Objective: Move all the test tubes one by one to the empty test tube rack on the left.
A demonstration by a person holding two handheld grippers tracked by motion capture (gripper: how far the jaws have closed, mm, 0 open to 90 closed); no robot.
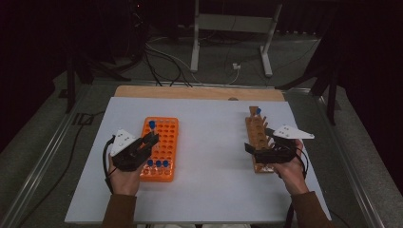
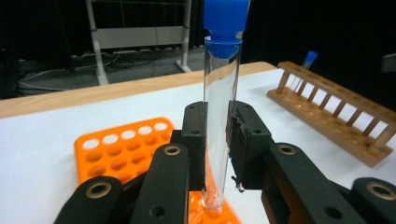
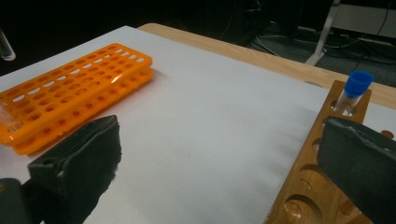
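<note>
My left gripper (image 1: pixel 149 140) is shut on a clear test tube with a blue cap (image 2: pixel 218 107), held upright over the left side of the orange rack (image 1: pixel 164 137). The tube's bottom hangs just above the orange rack (image 2: pixel 119 151). Three more blue-capped tubes (image 1: pixel 158 163) stand in that rack's front row. My right gripper (image 1: pixel 260 141) is open over the wooden rack (image 1: pixel 256 127), with nothing between its wide-set pads (image 3: pixel 88 158). A single blue-capped tube (image 3: pixel 354 91) stands in the far end hole of the wooden rack (image 3: pixel 308 186).
The white table top (image 1: pixel 209 161) lies bare between the two racks. A wooden strip (image 1: pixel 199 92) runs along its far edge. Behind it are cables and a metal stand (image 1: pixel 228 28) on the floor.
</note>
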